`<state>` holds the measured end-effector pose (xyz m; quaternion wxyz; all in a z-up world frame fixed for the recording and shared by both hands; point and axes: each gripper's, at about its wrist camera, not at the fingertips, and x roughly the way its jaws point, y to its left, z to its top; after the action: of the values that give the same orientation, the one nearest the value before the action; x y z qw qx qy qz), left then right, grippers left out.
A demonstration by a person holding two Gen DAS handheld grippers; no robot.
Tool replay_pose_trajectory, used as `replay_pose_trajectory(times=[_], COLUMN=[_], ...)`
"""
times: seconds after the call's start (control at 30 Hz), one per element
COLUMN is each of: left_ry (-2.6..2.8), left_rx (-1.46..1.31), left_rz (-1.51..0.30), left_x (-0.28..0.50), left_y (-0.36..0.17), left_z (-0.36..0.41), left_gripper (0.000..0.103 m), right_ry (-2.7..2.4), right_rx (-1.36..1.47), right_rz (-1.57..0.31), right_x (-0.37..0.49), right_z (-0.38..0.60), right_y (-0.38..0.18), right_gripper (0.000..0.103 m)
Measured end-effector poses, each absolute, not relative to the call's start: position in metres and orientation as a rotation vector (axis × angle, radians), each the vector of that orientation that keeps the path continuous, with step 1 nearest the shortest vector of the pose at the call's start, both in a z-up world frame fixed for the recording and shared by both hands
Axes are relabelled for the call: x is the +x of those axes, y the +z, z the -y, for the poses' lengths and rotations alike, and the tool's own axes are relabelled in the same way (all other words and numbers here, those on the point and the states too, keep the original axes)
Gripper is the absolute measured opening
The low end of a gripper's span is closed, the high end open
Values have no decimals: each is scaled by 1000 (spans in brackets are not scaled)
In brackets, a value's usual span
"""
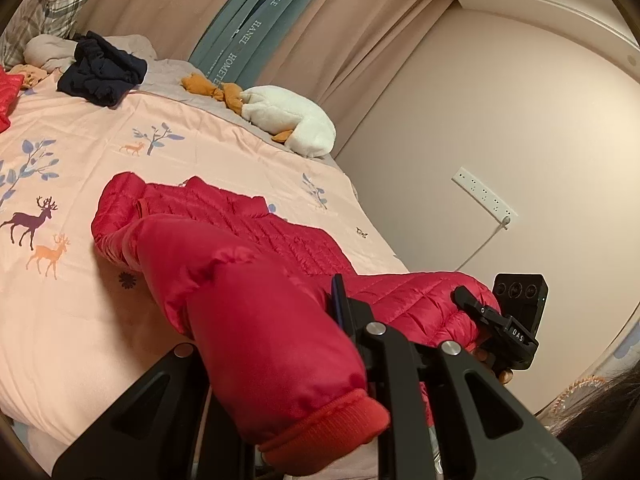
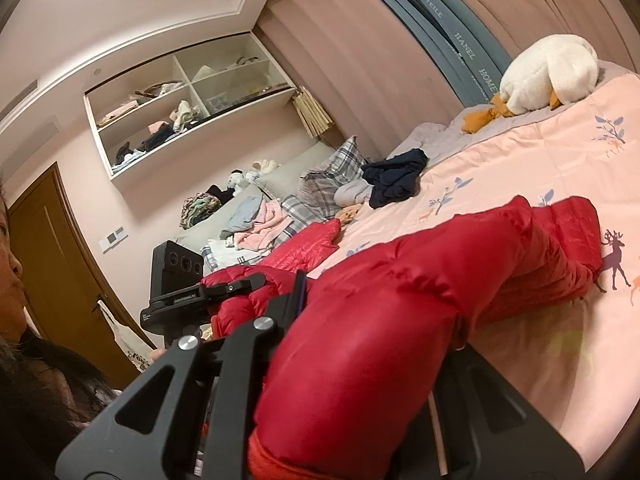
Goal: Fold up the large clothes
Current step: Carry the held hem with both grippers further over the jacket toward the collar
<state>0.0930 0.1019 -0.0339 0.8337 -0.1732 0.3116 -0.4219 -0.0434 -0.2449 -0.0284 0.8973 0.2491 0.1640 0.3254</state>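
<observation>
Red jacket, on bed: each gripper, left and right, nearly closed, pinching one sleeve, raised for folding inward.

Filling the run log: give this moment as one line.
stage: lifting sleeves | left gripper: shut on red puffer jacket sleeve | right gripper: shut on other sleeve | jacket body: on pink duvet

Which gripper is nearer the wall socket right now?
Right. Both clamp the jacket; the right gripper is at the end toward the socket, the left gripper beyond it, farther away.
</observation>
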Motion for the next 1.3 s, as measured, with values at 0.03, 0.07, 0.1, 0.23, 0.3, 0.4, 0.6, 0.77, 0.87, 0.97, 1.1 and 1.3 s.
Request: replay_pose_trajectory(times=[0.03,0.07,0.1,0.23,0.3,0.4,0.6,0.77,0.87,0.97,1.1,1.3], left_ry=[-897,-900,-904,-918,-923,-928,-911,-874,-860,-828,-807,-781], left_rx=[-365,-362,-360,-352,-351,-349,-370,-366,-372,-368,-360,-342], left_rz=[-656,-652,-645,-622,-611,-601,-624,-631,-628,-630,-627,-617], left_x=[93,93,93,94,94,95,103,109,113,121,129,137], left_y=[-33,-33,-32,-28,-26,-26,-36,-41,-43,-44,-43,-42], left_z=[-102,-102,-102,-102,-103,-103,-104,-105,-106,-105,-101,-97], left_gripper=[16,16,16,16,16,16,16,16,16,16,16,16], right_ry=[678,683,686,705,710,706,666,628,605,586,563,525], right_rx=[515,512,512,506,502,518,551,582,583,580,583,584], right_rz=[-334,-328,-324,-301,-293,-292,-323,-331,-336,-340,-338,-339], right_x=[-43,-44,-45,-48,-50,-48,-38,-31,-25,-20,-12,-1], right_z=[245,245,244,244,244,247,251,255,255,254,256,261], right_y=[-27,-26,-25,-20,-19,-21,-32,-37,-38,-38,-39,-41], right_gripper=[15,15,15,15,15,15,16,18,18,18,18,18])
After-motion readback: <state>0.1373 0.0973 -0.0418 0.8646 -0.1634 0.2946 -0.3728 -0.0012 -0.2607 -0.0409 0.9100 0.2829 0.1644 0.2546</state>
